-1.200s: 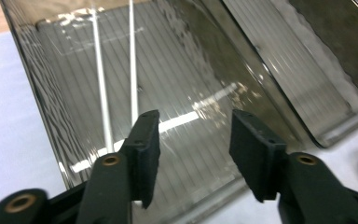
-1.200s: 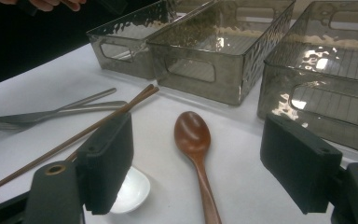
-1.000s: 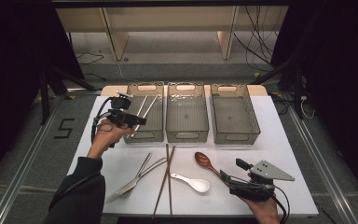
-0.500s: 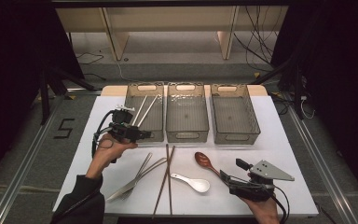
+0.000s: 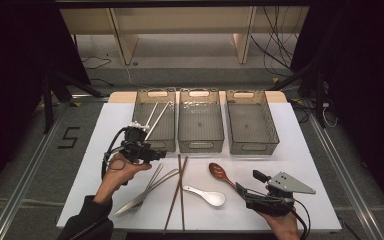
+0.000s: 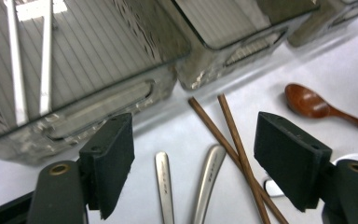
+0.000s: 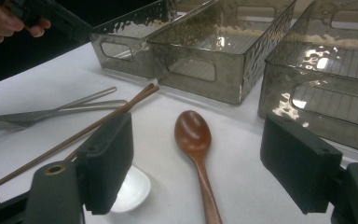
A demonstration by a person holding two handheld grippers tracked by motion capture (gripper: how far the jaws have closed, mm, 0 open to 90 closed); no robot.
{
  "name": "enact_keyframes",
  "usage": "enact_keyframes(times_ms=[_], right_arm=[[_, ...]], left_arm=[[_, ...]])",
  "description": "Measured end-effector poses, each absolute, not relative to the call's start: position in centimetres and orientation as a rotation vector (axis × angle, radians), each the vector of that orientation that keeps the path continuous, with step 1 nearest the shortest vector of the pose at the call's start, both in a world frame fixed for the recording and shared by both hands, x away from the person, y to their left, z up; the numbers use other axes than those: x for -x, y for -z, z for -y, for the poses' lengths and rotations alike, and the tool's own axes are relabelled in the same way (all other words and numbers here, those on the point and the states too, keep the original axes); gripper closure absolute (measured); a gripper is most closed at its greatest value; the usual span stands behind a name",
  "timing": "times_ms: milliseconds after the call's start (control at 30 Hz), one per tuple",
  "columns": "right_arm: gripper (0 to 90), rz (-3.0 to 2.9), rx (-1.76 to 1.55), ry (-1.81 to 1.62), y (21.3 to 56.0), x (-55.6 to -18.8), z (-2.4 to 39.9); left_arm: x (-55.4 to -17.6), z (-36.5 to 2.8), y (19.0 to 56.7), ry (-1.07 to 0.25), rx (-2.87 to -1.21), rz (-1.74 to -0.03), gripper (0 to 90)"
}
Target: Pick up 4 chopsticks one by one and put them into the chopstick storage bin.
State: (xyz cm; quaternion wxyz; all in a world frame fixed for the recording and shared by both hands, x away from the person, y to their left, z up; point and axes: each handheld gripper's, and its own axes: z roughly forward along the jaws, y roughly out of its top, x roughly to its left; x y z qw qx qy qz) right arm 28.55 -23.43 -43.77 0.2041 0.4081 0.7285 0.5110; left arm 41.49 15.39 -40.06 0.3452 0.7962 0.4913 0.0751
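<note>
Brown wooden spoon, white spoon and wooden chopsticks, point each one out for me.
brown wooden spoon (image 7: 193, 131), right gripper view, on its bowl.
white spoon (image 5: 215, 198), high view, on its bowl.
wooden chopsticks (image 6: 230, 128), left gripper view, on one stick's upper shaft.

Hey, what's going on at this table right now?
A person is sorting cutlery into three grey bins. The left bin already holds a pair of pale chopsticks. The left tongs, whose jaws have just been opening with nothing between them, hang over the fork and knife beside the brown chopsticks. The right tongs are open near the wooden spoon and white spoon.
</note>
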Motion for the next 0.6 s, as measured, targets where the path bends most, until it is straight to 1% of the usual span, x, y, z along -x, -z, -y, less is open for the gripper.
enact_keyframes(times_ms=[400, 600], right_arm=[[26.4, -2.032, -1.141, -1.428, 43.8, -28.6, 23.4], [26.4, -2.034, -1.143, -1.423, 43.8, -28.6, 23.3]], left_arm=[[-40.1, -14.6, 41.3, -0.160, -2.110, -1.280, 24.2], [-39.3, -13.6, 42.3, -0.135, -2.163, -1.276, 23.5]])
